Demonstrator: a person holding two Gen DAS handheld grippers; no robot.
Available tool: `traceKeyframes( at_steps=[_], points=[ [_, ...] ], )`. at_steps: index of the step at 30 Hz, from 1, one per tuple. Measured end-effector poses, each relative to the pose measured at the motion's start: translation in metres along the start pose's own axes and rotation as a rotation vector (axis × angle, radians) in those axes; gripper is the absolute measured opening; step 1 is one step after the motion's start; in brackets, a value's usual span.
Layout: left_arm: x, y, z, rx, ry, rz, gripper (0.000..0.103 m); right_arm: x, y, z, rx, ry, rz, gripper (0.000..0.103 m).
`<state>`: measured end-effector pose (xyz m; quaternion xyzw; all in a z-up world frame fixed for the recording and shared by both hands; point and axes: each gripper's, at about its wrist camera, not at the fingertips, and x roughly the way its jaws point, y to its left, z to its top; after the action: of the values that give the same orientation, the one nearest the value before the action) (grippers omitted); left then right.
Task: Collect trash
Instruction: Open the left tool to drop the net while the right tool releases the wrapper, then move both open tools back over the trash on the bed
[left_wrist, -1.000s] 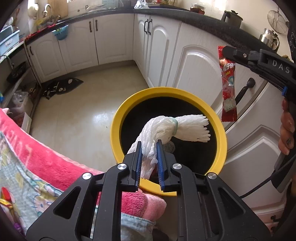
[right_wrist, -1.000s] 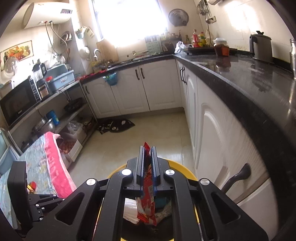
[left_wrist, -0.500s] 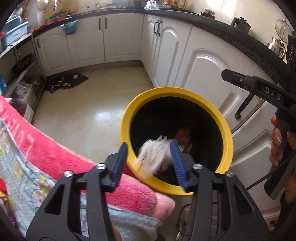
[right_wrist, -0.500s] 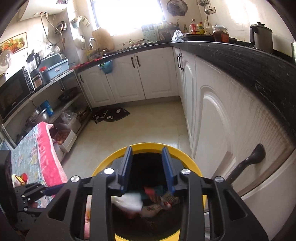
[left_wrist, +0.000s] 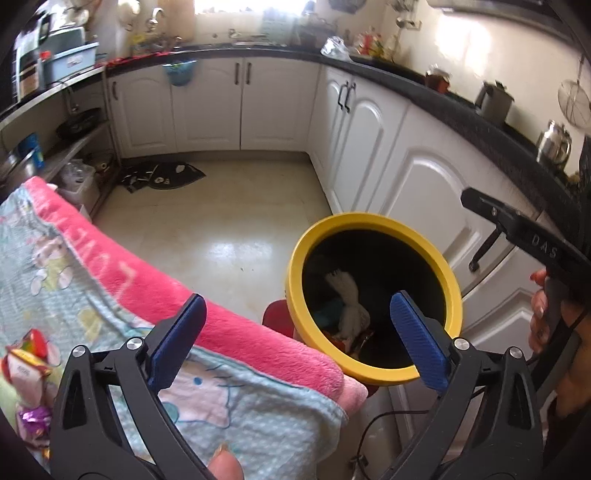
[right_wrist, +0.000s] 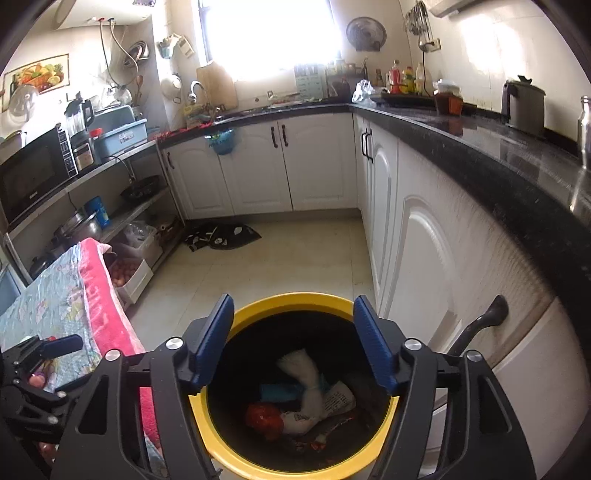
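- The left hand-held gripper (left_wrist: 297, 334) has its blue jaws spread wide with nothing between them; it hangs over the corner of a pink-edged blanket (left_wrist: 207, 321) and the near rim of the yellow trash bin (left_wrist: 295, 295).
- The right hand-held gripper (right_wrist: 293, 341) is also wide and empty, straight above the bin (right_wrist: 295, 301), looking down into it.
- The trash lies at the bottom of the bin: a white net sleeve (right_wrist: 308, 384), a red crumpled wrapper (right_wrist: 264, 417), something blue (right_wrist: 277, 391) and a printed packet (right_wrist: 338, 400) — the dark inside makes the lowest pieces hard to make out.
- From the left camera only the white net sleeve (left_wrist: 349, 299) shows clearly; the bin's wall hides most of the rest.
- More wrappers (left_wrist: 26, 363) lie on the blanket at the far left, cut off by the frame edge and partly behind the gripper's arm.
- What the blanket lies on is covered, so I cannot tell what it is.
- The bin stands just beside the white cabinet doors (right_wrist: 424, 258), with a dark door handle (right_wrist: 480, 325) near its rim — little room on that side.
- Open floor (left_wrist: 221, 218) stretches beyond the bin toward the far cabinets.
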<state>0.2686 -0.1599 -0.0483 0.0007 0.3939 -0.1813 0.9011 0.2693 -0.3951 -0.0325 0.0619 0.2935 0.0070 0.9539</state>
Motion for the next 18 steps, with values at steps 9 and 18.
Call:
traceKeyframes(
  at_steps=[9,18],
  points=[
    [-0.056,0.025,-0.010,-0.086,-0.094,0.026,0.092,-0.029,0.018,0.006,-0.031,-0.050,0.038,0.075],
    [-0.099,0.056,-0.022,-0.177,-0.153,0.041,0.092,-0.054,0.048,0.014,-0.082,-0.085,0.103,0.076]
  ],
)
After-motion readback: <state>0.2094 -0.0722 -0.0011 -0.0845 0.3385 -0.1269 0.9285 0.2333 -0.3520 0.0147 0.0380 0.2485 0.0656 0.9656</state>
